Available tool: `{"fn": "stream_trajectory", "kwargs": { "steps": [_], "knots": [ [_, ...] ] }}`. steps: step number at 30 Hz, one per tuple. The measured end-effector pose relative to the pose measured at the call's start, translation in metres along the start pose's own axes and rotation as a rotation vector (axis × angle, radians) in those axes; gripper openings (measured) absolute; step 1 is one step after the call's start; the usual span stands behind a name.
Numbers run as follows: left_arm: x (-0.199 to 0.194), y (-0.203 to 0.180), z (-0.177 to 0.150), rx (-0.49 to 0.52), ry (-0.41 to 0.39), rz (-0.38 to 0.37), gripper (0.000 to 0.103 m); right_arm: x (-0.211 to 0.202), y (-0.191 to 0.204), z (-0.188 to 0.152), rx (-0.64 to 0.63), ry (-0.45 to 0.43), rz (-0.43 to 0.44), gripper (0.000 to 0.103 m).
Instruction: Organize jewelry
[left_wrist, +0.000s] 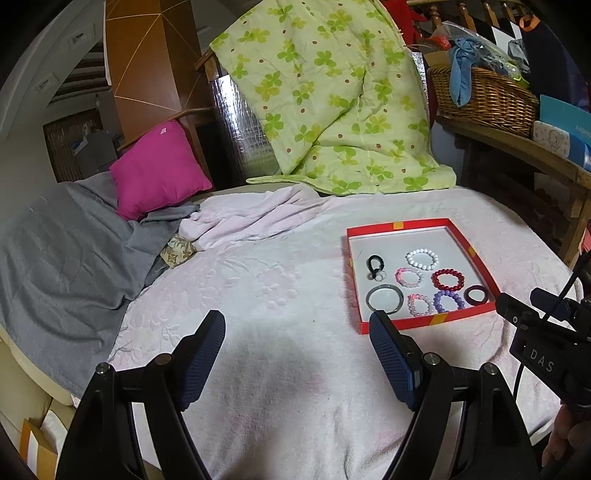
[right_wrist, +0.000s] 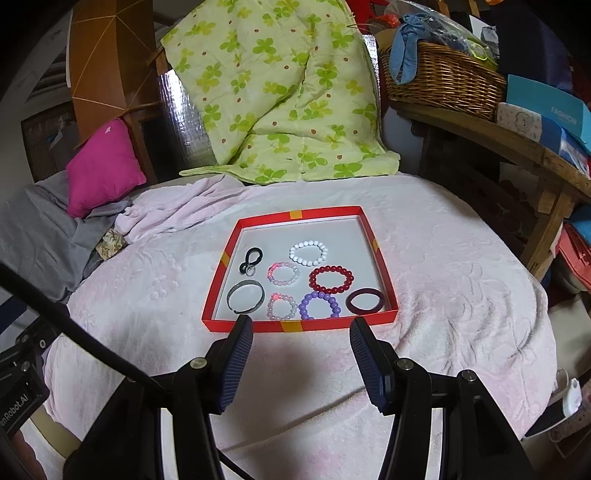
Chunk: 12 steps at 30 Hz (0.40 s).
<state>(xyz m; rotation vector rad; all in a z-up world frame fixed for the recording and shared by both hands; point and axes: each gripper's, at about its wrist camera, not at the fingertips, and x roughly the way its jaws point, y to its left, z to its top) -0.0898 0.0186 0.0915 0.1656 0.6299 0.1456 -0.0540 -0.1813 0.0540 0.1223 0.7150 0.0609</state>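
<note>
While both grippers hover with jaws spread and empty over the blanket (right_wrist: 461, 280), the right gripper (right_wrist: 301, 328) sits squarely before the red tray (right_wrist: 299, 326), whose near rim lies just beyond its fingertips. Every bracelet (right_wrist: 319, 304) lies straight ahead inside. From the left gripper (left_wrist: 297, 325) the tray (left_wrist: 424, 319) lies off to the right, so the right looks nearer.

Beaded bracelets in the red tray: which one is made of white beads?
The white bracelet, farthest back in the red tray. The others are dark red, purple and two pinkish ones.
</note>
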Motion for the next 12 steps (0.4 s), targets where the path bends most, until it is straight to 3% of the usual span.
{"fn": "stream_trajectory", "kwargs": {
  "steps": [8,12],
  "knots": [
    [0.01,-0.002,-0.002,0.017,-0.003,-0.01,0.081,0.013,-0.001,0.0,0.016,0.013,-0.001,0.059],
    [0.031,-0.001,-0.013,-0.012,0.026,-0.082,0.081,0.022,-0.012,0.0,0.043,0.005,0.004,0.059]
  ]
}}
